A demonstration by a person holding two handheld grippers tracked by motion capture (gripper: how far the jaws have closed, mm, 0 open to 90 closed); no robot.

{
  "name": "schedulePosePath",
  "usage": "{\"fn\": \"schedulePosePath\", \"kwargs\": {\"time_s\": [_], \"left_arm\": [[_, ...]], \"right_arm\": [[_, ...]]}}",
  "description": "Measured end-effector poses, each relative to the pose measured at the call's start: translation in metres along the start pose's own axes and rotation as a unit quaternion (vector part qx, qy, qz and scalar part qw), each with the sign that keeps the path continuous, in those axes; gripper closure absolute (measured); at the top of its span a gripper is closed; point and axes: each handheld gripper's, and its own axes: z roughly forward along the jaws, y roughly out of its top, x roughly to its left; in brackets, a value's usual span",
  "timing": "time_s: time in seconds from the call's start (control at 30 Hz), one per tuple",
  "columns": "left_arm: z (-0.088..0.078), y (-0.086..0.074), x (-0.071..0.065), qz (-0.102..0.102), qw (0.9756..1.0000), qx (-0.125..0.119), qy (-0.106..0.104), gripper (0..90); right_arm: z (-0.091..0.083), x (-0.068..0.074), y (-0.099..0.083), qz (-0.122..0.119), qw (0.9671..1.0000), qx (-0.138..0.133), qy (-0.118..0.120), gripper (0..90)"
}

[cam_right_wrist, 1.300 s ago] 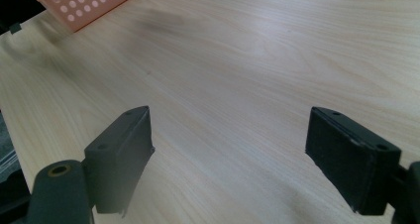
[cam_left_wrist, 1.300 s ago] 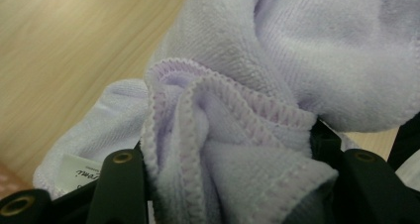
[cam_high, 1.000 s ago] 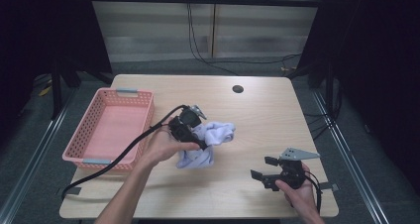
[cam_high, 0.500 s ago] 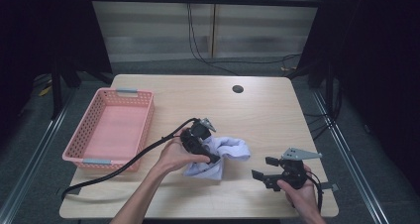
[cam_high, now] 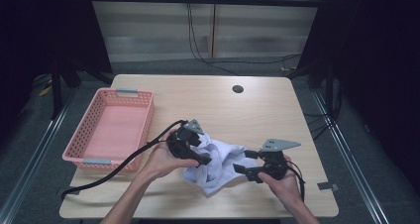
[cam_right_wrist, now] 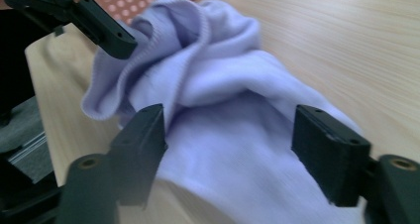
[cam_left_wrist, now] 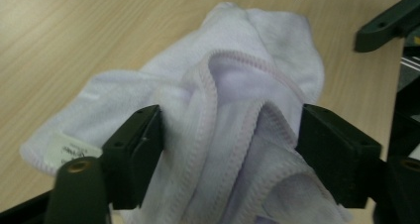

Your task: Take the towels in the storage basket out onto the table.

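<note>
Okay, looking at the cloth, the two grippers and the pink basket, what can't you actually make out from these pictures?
- Tag on the cloth: print too small and blurred, left gripper view.
- Cloth's near end: cut off by the bottom edge, both gripper views.
- Basket: near inner wall hidden by its rim, high view.
- Table under the cloth: covered.

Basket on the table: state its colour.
Pink, the basket with small grey handles; it shows best in the high view.

High view looks down over the pale wooden counter (cam_high: 257,110); both gripper views sit close, sharing the crumpled white cloth (cam_left_wrist: 233,110).
</note>
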Motion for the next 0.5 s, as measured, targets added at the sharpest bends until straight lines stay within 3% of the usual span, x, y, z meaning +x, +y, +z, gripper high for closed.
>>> {"fn": "schedulePosePath", "kwargs": {"time_s": [0.2,0.3,0.4,0.5], "left_arm": [[-0.020,-0.024,-0.013,-0.016,0.9990,-0.036,0.021,35.6],[-0.031,-0.036,-0.019,-0.025,0.9983,-0.051,0.012,38.1],[-0.035,-0.049,-0.024,-0.022,0.9986,-0.040,0.027,35.2],[-0.028,-0.059,-0.020,-0.047,0.9968,-0.059,0.025,33.2]], "right_arm": [[0.024,0.013,0.019,-0.030,0.9993,0.006,0.022,47.4],[0.037,0.017,0.026,-0.040,0.9988,0.014,0.023,47.8],[0.053,0.016,0.026,-0.043,0.9983,0.034,0.020,44.8],[0.065,0.014,0.023,-0.041,0.9977,0.047,0.029,46.8]]}}
